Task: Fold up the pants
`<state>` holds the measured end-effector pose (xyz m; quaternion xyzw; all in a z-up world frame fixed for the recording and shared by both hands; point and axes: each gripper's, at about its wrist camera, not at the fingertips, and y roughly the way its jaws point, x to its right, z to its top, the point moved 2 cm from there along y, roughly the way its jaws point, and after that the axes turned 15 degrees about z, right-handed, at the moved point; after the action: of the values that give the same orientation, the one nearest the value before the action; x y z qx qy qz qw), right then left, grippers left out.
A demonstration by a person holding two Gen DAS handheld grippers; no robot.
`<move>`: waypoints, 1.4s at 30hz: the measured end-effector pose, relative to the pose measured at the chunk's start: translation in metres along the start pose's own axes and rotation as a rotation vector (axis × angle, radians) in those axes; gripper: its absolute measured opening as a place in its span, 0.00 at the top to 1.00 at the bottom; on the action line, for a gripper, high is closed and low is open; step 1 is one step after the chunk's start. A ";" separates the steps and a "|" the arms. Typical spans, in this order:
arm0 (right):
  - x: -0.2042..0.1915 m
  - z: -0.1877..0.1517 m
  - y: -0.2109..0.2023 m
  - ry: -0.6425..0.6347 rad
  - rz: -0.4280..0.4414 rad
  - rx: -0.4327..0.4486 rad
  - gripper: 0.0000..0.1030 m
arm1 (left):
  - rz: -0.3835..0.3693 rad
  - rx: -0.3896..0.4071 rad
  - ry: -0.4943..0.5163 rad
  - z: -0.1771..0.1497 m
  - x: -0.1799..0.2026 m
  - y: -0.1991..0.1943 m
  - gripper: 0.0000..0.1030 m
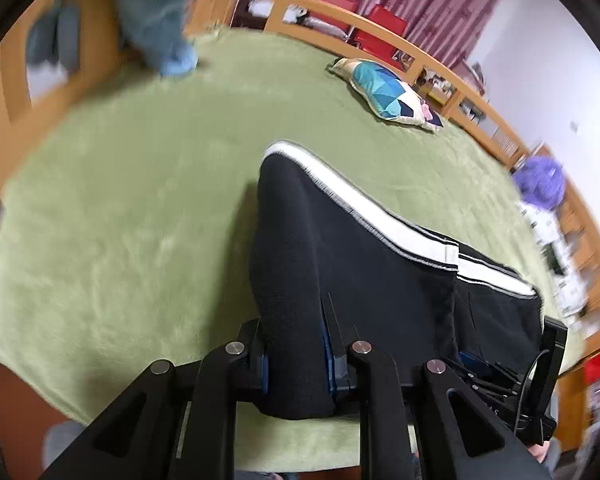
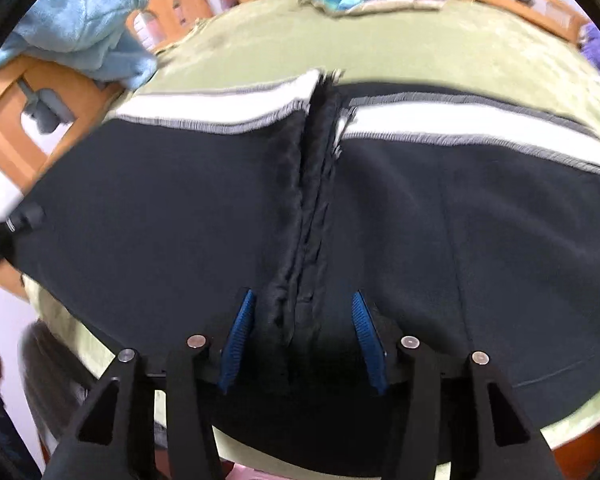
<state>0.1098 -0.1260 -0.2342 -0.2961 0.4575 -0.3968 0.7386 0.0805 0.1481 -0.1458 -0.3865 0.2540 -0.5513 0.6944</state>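
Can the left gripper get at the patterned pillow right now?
Probably not: the left gripper is shut on the black pants, and the patterned pillow lies far across the green blanket, though nothing blocks the way.

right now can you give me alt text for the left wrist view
The left tool is shut on a bunched edge of black pants with a white waistband, lifting them off a green blanket. A patterned pillow lies farther back, by a wooden rail.
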 end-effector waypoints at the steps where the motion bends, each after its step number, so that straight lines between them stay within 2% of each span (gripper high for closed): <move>1: 0.002 0.000 -0.005 -0.015 0.020 -0.002 0.53 | 0.019 0.024 0.024 0.003 0.010 -0.010 0.83; 3: 0.008 0.002 -0.030 -0.021 0.046 0.030 0.59 | 0.086 0.085 0.109 0.010 0.043 -0.040 0.83; 6: 0.029 0.005 -0.093 -0.031 0.025 0.158 0.58 | 0.139 0.141 0.201 0.021 0.092 -0.077 0.83; 10: 0.080 -0.001 -0.174 -0.056 -0.155 0.263 0.57 | 0.158 0.214 0.339 0.028 0.172 -0.119 0.83; 12: 0.107 -0.007 -0.205 -0.054 -0.222 0.299 0.53 | 0.143 0.233 0.416 0.027 0.223 -0.136 0.83; 15: 0.157 -0.025 -0.245 0.028 -0.273 0.333 0.51 | 0.065 0.250 0.520 0.014 0.304 -0.152 0.83; 18: 0.206 -0.046 -0.271 0.123 -0.286 0.339 0.51 | -0.054 0.243 0.627 -0.008 0.389 -0.149 0.83; 20: 0.226 -0.058 -0.279 0.168 -0.296 0.339 0.51 | -0.129 0.208 0.662 -0.021 0.424 -0.141 0.77; 22: 0.243 -0.076 -0.290 0.205 -0.292 0.350 0.51 | -0.222 0.166 0.664 -0.034 0.448 -0.130 0.77; 25: 0.255 -0.083 -0.298 0.237 -0.286 0.367 0.51 | -0.233 0.114 0.641 -0.047 0.456 -0.114 0.77; 28: 0.258 -0.079 -0.299 0.264 -0.203 0.383 0.51 | -0.202 0.068 0.613 -0.052 0.443 -0.094 0.77; 31: 0.257 -0.063 -0.291 0.260 -0.118 0.401 0.51 | -0.147 0.035 0.570 -0.052 0.413 -0.073 0.77; 32: 0.256 -0.056 -0.284 0.255 -0.095 0.398 0.47 | -0.130 0.027 0.551 -0.049 0.401 -0.067 0.72; 35: 0.258 -0.037 -0.247 0.283 -0.023 0.310 0.45 | -0.094 0.008 0.504 -0.044 0.366 -0.056 0.71; 37: 0.257 -0.033 -0.209 0.301 -0.010 0.204 0.46 | -0.076 0.004 0.484 -0.041 0.343 -0.053 0.71; 38: 0.256 -0.034 -0.195 0.298 -0.026 0.158 0.49 | -0.065 0.000 0.473 -0.040 0.334 -0.050 0.71; 39: 0.252 -0.035 -0.187 0.285 -0.055 0.136 0.62 | -0.058 -0.008 0.463 -0.041 0.325 -0.047 0.71; 40: 0.246 -0.035 -0.186 0.257 -0.081 0.138 0.80 | -0.059 -0.020 0.452 -0.041 0.317 -0.043 0.71; 41: 0.234 -0.034 -0.194 0.208 -0.066 0.154 0.87 | -0.063 -0.029 0.444 -0.041 0.312 -0.040 0.71; 42: 0.227 -0.031 -0.206 0.192 -0.055 0.188 0.88 | -0.068 -0.037 0.435 -0.041 0.307 -0.035 0.71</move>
<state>0.0772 -0.4281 -0.1825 -0.1989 0.4784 -0.4847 0.7047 0.1092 -0.1615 -0.1178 -0.2796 0.3944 -0.6401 0.5971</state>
